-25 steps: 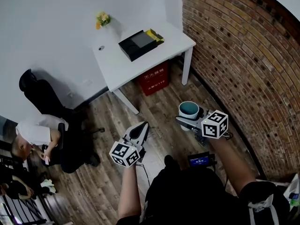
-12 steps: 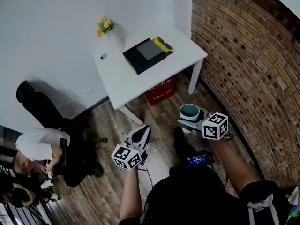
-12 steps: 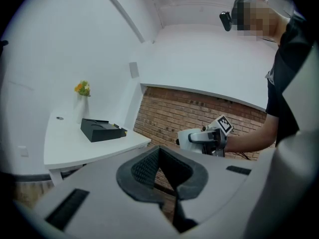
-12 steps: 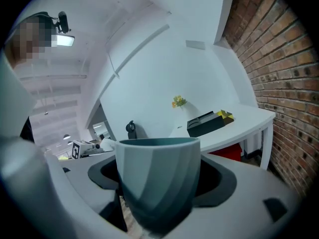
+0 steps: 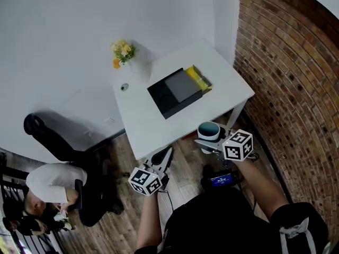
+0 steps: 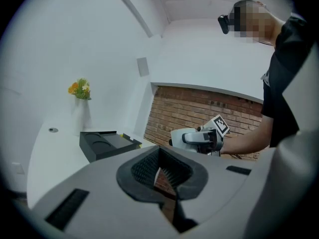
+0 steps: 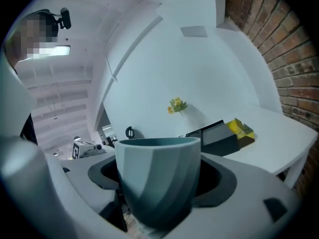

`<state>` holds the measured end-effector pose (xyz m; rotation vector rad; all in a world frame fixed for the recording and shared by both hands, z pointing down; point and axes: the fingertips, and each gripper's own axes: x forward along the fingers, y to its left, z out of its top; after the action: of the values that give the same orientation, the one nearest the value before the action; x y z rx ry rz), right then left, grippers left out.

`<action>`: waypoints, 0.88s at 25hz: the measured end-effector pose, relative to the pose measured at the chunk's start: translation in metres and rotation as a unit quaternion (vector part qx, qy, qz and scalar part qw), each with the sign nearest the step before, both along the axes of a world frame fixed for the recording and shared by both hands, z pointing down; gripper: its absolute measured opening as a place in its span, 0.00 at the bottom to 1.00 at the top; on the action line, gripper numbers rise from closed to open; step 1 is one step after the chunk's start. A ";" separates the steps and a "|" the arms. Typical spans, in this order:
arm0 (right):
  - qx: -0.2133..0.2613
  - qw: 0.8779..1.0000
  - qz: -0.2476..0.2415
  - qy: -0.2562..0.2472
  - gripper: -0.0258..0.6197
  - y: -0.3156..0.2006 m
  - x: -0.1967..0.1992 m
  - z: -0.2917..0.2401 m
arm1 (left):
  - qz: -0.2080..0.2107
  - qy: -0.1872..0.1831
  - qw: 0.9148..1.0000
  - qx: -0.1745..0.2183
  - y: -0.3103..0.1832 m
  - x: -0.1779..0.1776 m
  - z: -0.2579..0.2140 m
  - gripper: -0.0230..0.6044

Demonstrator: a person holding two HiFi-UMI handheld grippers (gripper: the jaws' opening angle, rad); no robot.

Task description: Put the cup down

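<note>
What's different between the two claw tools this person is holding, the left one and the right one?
The right gripper holds a teal cup; the left gripper holds nothing. The right gripper's jaws stand wide apart around the cup, while the left gripper's jaws are drawn together. Shared: each carries a marker cube and points toward the white table.

I am in what looks like an office. A white desk (image 5: 143, 126) stands against a plain white wall, with a brick wall (image 5: 296, 78) on my right. Flowers (image 5: 123, 52) sit on the desk. On the wood-plank floor (image 5: 119, 226), a person (image 5: 53, 181) sits by a black office chair (image 5: 47, 139).
</note>
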<state>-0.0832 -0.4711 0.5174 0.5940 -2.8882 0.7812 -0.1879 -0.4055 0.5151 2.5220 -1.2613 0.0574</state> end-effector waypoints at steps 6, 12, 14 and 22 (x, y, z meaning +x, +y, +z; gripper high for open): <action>-0.003 1.000 -0.023 -0.006 0.66 -0.073 -0.023 -0.003 | -0.010 -0.002 1.000 -0.003 -0.071 -0.009 -0.004 0.05; -0.011 0.999 -0.040 -0.002 0.66 -0.098 -0.049 0.000 | -0.020 0.001 1.000 -0.014 -0.098 -0.028 0.001 0.05; -0.011 0.999 -0.041 0.001 0.66 -0.101 -0.056 0.000 | -0.020 0.005 1.000 -0.013 -0.104 -0.033 0.001 0.05; -0.003 1.000 -0.029 -0.004 0.66 -0.106 -0.086 -0.014 | -0.004 0.010 1.000 -0.006 -0.114 -0.053 -0.004 0.05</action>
<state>-0.1692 -0.5771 0.5038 0.5058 -2.8949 0.7855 -0.2405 -0.5199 0.5115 2.5015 -1.2586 0.0391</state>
